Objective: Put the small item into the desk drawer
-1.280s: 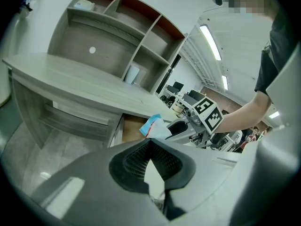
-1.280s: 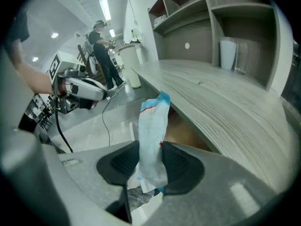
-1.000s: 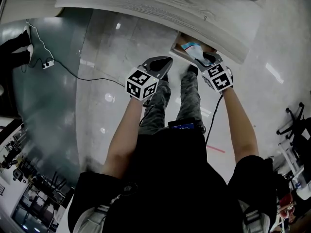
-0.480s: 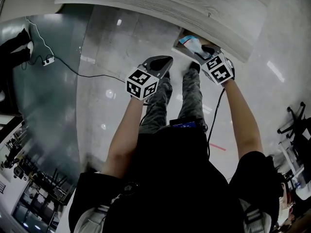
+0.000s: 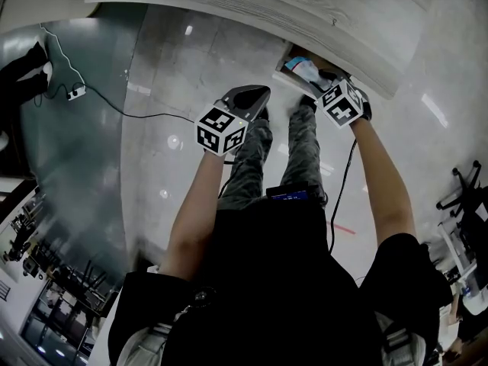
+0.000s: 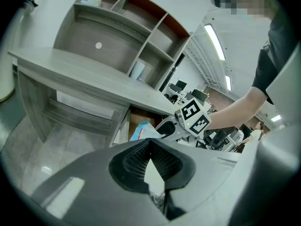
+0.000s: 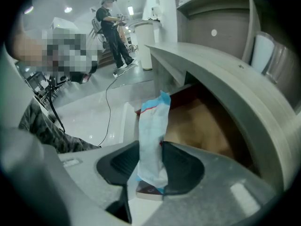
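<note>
The right gripper [image 7: 153,149] has edged further under the grey wood-grain desk [image 5: 252,6], pinching the pale blue-and-white soft packet [image 7: 153,121] over the open brown drawer [image 7: 207,126]. The left gripper [image 6: 150,142] is closed and empty above the glossy pale floor [image 5: 175,90].

We see a shiny grey floor [image 5: 175,59]. A thin black cable [image 5: 152,117] lies across it and runs to a small white plug box [image 5: 74,100] near the floor's left edge. A short red line [image 5: 343,229] marks the floor on the right. In the shelves [image 6: 141,29], a white roll [image 6: 137,70] stands in one low box. Far off, a person [image 7: 112,32] in dark clothes stands near a tall white bin [image 7: 149,44].
</note>
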Action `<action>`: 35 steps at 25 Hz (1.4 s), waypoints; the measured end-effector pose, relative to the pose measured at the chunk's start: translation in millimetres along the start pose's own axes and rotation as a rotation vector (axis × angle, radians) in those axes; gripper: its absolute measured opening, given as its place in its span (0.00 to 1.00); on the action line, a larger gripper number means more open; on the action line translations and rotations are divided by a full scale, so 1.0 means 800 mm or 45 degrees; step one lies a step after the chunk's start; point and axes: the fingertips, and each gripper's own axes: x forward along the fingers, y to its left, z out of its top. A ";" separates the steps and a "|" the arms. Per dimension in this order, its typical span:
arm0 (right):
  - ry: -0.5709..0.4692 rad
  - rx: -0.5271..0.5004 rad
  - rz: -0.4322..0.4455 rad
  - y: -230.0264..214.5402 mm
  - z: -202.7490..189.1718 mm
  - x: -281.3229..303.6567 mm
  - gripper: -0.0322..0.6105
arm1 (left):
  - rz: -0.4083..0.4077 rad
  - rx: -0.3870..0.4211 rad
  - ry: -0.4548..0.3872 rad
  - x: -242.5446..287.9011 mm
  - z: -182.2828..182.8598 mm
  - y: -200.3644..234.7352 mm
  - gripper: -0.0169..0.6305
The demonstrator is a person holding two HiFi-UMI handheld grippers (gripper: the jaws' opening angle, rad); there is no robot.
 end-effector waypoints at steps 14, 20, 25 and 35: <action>0.155 -0.148 -0.035 -0.002 -0.016 0.038 0.28 | -0.006 -0.001 -0.009 0.007 0.004 -0.004 0.03; 0.195 -0.213 -0.049 0.000 -0.021 0.046 0.28 | -0.001 -0.005 -0.013 0.004 0.007 -0.004 0.03; 0.211 -0.263 -0.053 0.003 -0.023 0.049 0.29 | 0.003 -0.005 -0.018 0.002 0.008 -0.007 0.03; 0.184 -0.220 -0.088 0.001 -0.017 0.023 0.30 | -0.001 0.016 -0.031 -0.009 0.021 -0.015 0.03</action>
